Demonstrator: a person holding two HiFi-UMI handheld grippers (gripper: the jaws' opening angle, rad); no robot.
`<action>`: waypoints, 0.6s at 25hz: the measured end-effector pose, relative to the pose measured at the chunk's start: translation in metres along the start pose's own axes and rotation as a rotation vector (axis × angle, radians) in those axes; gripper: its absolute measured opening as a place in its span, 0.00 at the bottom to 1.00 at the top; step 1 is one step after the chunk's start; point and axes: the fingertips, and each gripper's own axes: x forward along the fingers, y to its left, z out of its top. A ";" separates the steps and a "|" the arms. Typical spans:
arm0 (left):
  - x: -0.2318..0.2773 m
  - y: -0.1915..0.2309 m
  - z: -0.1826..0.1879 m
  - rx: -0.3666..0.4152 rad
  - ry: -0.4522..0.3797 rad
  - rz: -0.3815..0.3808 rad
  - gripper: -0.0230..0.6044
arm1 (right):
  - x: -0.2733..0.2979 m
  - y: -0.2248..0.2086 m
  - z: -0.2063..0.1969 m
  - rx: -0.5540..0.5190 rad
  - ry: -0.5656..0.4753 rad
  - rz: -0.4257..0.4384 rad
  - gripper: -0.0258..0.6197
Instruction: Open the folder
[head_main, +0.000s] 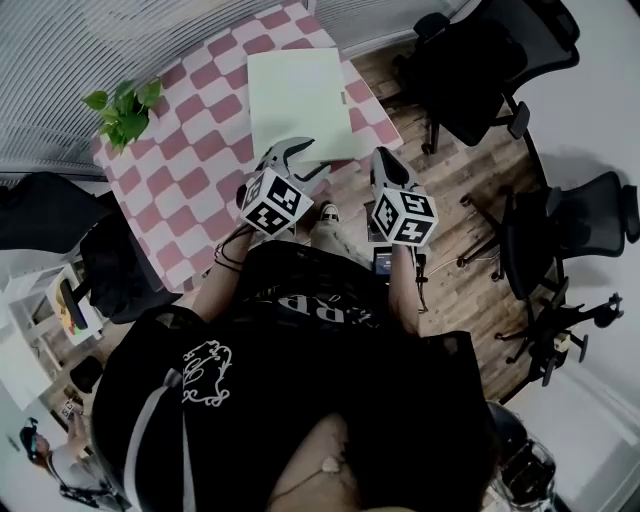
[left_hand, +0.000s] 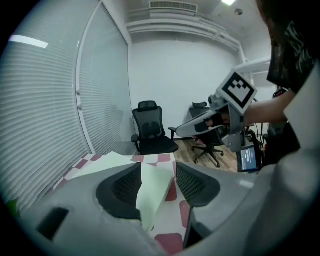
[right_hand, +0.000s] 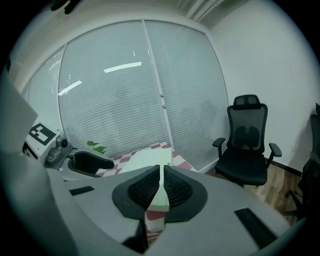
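Standing right of the table (head_main: 190, 170) on wood floor: black office chairs (head_main: 480, 60). Plant (head_main: 125, 108) sits at the table's far left corner, with blinds (head_main: 80, 50) beyond it. None of these comes between the grippers and the folder (head_main: 295, 95). The folder is pale green and lies on the checkered cloth at the table's right side. Right gripper (head_main: 385, 160) is at its near right corner, and left gripper (head_main: 300, 152) is at the near edge just beside it. Folder contents: can't tell.

Right gripper view only: fingers (right_hand: 145, 187) narrow, pinching the folder's thin edge.

Left gripper view only: fingers (left_hand: 122, 185) wide, with a green sheet rising between them, nearer the finger at that view's left. Touching or not, can't tell. Same view shows a small lit screen (left_hand: 247, 159) below the right gripper.
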 end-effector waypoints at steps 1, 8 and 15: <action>0.009 -0.001 -0.005 0.020 0.031 0.000 0.38 | 0.005 -0.004 -0.005 0.023 0.015 0.016 0.08; 0.062 -0.003 -0.030 0.157 0.205 0.021 0.43 | 0.037 -0.019 -0.048 0.179 0.134 0.152 0.08; 0.100 -0.008 -0.060 0.272 0.374 -0.005 0.52 | 0.064 -0.041 -0.084 0.295 0.245 0.207 0.08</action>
